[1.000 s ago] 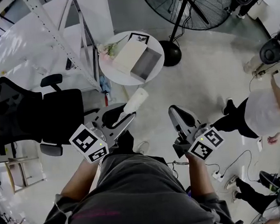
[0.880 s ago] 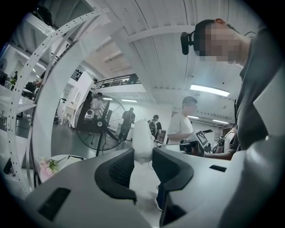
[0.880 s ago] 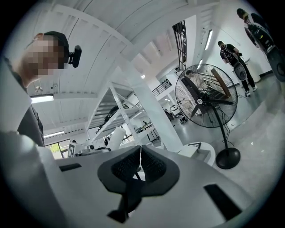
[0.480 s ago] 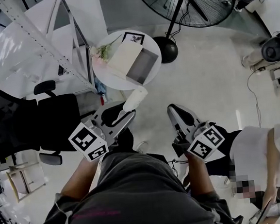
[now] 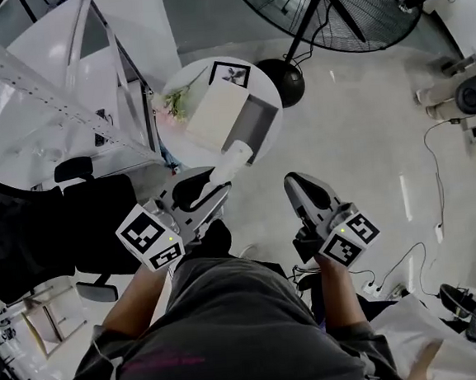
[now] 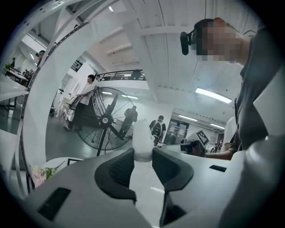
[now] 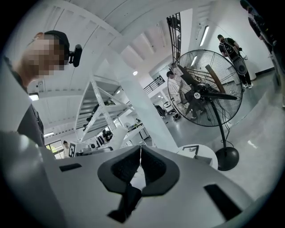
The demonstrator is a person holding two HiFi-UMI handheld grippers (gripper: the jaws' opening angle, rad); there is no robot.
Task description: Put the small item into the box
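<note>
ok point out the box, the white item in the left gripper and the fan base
box (image 5: 259,125): head view, on its grey inside.
white item (image 5: 235,160): head view, middle of the part sticking out past the jaws.
fan base (image 5: 287,81): head view, middle of the black round foot.

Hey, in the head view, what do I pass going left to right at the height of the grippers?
Black office chair → left gripper, shut on a white cylindrical item → right gripper, jaws together with nothing between them.

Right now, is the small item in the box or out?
Out: the left gripper clamps the white item between its fingers, near the open box on the round table.
</note>
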